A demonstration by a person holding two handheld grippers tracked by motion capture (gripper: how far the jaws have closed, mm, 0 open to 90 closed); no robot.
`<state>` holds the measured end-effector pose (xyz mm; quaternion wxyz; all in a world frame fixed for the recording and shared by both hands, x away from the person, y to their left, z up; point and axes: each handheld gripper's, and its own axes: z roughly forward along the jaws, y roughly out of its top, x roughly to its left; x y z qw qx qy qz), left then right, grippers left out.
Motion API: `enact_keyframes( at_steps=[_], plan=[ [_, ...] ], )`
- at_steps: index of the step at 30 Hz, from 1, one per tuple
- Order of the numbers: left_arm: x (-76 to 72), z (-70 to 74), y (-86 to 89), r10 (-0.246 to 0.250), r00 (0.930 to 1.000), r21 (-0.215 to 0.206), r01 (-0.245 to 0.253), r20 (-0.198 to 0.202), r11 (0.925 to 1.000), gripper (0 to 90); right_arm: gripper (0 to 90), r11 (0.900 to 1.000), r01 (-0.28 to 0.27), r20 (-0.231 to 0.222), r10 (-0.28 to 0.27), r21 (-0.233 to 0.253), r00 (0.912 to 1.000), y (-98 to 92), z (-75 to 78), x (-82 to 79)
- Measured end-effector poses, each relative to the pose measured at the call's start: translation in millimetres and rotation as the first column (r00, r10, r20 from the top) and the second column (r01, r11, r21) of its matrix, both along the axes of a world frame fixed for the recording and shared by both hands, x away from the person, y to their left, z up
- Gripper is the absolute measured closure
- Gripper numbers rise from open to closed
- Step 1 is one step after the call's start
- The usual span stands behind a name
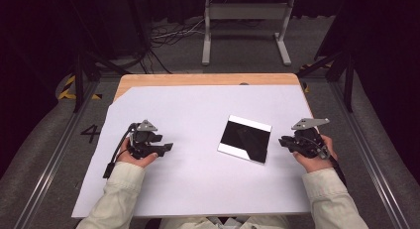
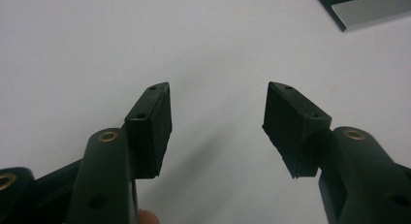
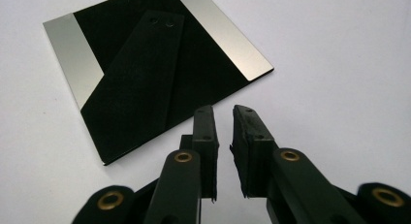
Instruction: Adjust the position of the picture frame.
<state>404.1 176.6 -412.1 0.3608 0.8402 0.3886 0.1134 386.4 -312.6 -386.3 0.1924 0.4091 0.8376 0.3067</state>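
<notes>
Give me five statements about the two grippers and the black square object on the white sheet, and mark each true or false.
1. The left gripper has its jaws wide apart. True.
2. The right gripper is clamped on the black frame. False: its jaws stand nearly closed beside the frame, with nothing between them.
3. The frame lies flat on the white sheet. True.
4. The frame lies nearer the left gripper. False: it is nearer the right one.
5. The frame has pale strips along two opposite edges. True.
</notes>
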Motion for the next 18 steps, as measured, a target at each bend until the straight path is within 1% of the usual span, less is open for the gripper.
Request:
enact_keyframes(
  at_steps=[2,3,4,5,6,7,8,10,12,14,15,16,17,18],
  plan=[
    [-0.8,-0.8,-1.1,0.003,1.0,-0.001,-0.003,0.002,1.0,44.1,82.1,1.0,-0.001,-0.001,0.001,-0.004,1.0,2.4,-0.7,0.6],
    [-0.4,-0.6,-0.8,-0.005,0.9999,-0.025,0.005,-0.013,0.9997,44.4,83.2,1.0,0.0,0.002,0.0,-0.003,1.0,4.0,-0.5,1.3],
    [1.0,-0.2,1.0,-0.023,0.9986,-0.099,0.018,-0.047,0.9949,44.8,84.3,1.0,-0.003,0.005,0.003,-0.009,1.0,5.3,-0.1,2.1],
    [3.2,0.5,4.8,-0.051,0.994,-0.231,0.027,-0.097,0.9726,44.2,85.8,1.0,-0.005,0.008,0.005,-0.017,1.0,6.5,0.3,3.1],
    [4.4,1.5,7.2,-0.069,0.9904,-0.3,0.031,-0.12,0.9534,42.7,87.4,1.0,-0.005,0.008,0.005,-0.022,1.0,6.8,0.8,5.0],
    [4.0,3.3,7.0,-0.061,0.9912,-0.3,0.024,-0.117,0.9535,41.3,88.9,1.0,-0.002,0.003,0.002,-0.02,1.0,5.9,1.3,6.8],
    [2.2,5.3,5.7,-0.042,0.995,-0.251,0.018,-0.091,0.9678,40.9,89.4,1.0,0.0,-0.006,0.0,-0.012,1.0,4.3,1.7,8.9],
    [-0.4,6.6,3.2,-0.017,0.9973,-0.199,0.002,-0.072,0.9801,41.3,89.6,1.0,0.016,-0.018,-0.016,-0.007,0.9997,1.6,1.9,12.5],
    [-0.1,5.7,3.4,-0.008,0.9991,-0.142,0.002,-0.043,0.9899,41.3,89.7,1.0,0.028,-0.031,-0.028,0.002,0.9991,-0.1,1.6,16.4],
    [-0.2,5.0,3.0,-0.001,0.9996,-0.098,-0.002,-0.027,0.9952,41.3,89.7,1.0,0.032,-0.042,-0.031,0.001,0.9986,0.4,1.0,19.2],
    [0.1,4.7,3.6,-0.001,0.9998,-0.086,-0.001,-0.021,0.9963,41.3,89.7,1.0,0.027,-0.044,-0.027,0.001,0.9986,0.6,0.8,20.9],
    [0.4,4.8,4.6,-0.004,0.9998,-0.084,0.002,-0.019,0.9964,41.2,89.7,1.0,0.03,-0.047,-0.03,0.005,0.9984,1.2,0.5,22.2],
    [1.0,5.1,6.0,-0.009,0.9997,-0.097,0.007,-0.022,0.9953,41.1,89.7,1.0,0.03,-0.05,-0.03,0.009,0.9983,1.2,0.0,23.8],
    [2.1,5.3,7.5,-0.017,0.9994,-0.122,0.014,-0.03,0.9924,41.0,89.7,0.999,0.034,-0.052,-0.033,0.016,0.9981,1.4,-1.0,25.9]
  ],
)
